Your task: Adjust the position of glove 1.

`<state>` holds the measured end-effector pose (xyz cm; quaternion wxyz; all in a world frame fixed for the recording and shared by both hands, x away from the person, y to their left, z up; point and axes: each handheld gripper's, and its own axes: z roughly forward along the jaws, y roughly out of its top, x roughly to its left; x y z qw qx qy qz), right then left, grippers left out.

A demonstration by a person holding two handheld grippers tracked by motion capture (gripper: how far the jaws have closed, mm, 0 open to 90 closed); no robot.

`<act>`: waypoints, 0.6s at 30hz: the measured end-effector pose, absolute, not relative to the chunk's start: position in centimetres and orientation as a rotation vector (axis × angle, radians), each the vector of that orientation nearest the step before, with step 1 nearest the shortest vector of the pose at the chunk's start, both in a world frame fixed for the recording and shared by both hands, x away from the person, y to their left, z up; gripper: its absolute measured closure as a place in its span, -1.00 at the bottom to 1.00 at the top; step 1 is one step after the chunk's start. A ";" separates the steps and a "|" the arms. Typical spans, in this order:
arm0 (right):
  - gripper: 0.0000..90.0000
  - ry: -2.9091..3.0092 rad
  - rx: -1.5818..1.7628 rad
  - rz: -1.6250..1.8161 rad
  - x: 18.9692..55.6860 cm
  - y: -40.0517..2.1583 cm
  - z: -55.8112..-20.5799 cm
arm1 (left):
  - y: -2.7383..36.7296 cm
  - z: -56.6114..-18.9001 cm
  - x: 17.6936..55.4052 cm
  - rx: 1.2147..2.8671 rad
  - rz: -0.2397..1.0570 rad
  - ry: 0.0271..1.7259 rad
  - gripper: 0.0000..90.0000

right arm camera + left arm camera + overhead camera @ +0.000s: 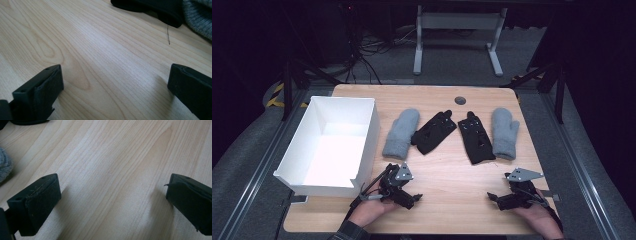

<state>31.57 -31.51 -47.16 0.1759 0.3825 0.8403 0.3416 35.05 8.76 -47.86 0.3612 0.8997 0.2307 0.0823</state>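
Four gloves (451, 132), hand-held grippers apart

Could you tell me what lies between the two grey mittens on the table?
Two black gloves lie side by side between the grey mittens, seen in the high view.

No readable text, labels or numbers on anything.

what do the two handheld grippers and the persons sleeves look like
Both the left gripper and the right gripper are black, blocky tools, each topped by a grey three-cornered plate. Their fingers are thick, squared black blocks with flat padded faces and small holes on top. A thin black cable trails from the left one. A dark plaid sleeve cuff shows at the left wrist.
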 end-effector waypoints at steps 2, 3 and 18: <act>-0.99 2.383 1.079 0.969 31.6 -31.5 -47.2 | 8.8 -47.9 35.0 2.318 0.212 0.594 -1.00; -0.99 2.384 1.077 0.970 31.6 -31.5 -47.2 | 8.8 -47.9 35.1 2.318 0.212 0.592 -1.00; 0.06 2.367 1.037 0.978 32.4 -32.0 -44.8 | 8.7 -47.9 35.4 2.325 0.194 0.552 -1.00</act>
